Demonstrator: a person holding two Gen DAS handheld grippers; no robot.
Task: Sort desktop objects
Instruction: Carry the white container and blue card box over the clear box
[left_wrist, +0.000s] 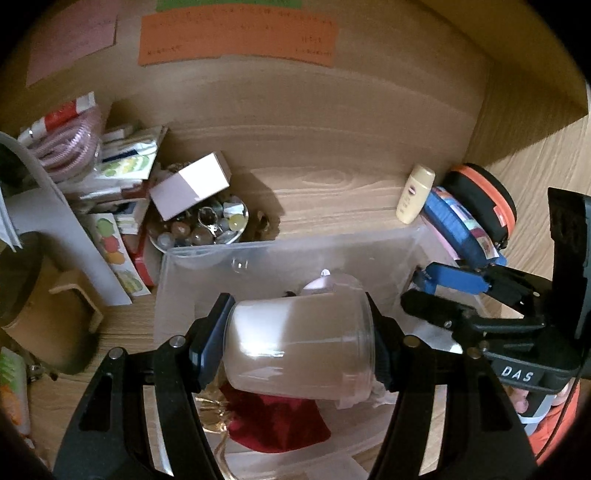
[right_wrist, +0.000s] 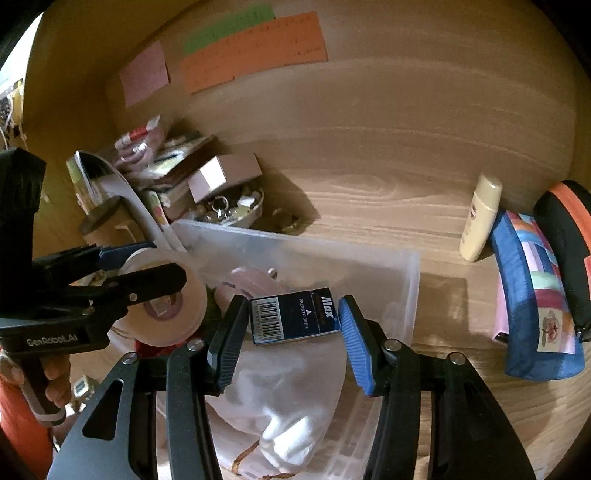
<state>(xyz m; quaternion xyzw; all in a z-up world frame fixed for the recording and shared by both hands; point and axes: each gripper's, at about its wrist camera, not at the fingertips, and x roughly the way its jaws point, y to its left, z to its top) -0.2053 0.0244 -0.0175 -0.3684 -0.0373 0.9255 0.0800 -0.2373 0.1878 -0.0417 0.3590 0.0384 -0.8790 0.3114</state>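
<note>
Now left gripper (left_wrist: 301, 343) grips clear jar (left_wrist: 299, 350) above plastic bin (left_wrist: 280, 254)

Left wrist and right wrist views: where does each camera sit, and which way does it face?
Left wrist: on the left gripper, looking along its fingers at the clear jar it clamps above the clear bin; right gripper shows.
Right wrist: on the right gripper, open around a staples box; left gripper shows.
Shared: bin, lotion bottle, orange notes.
</note>
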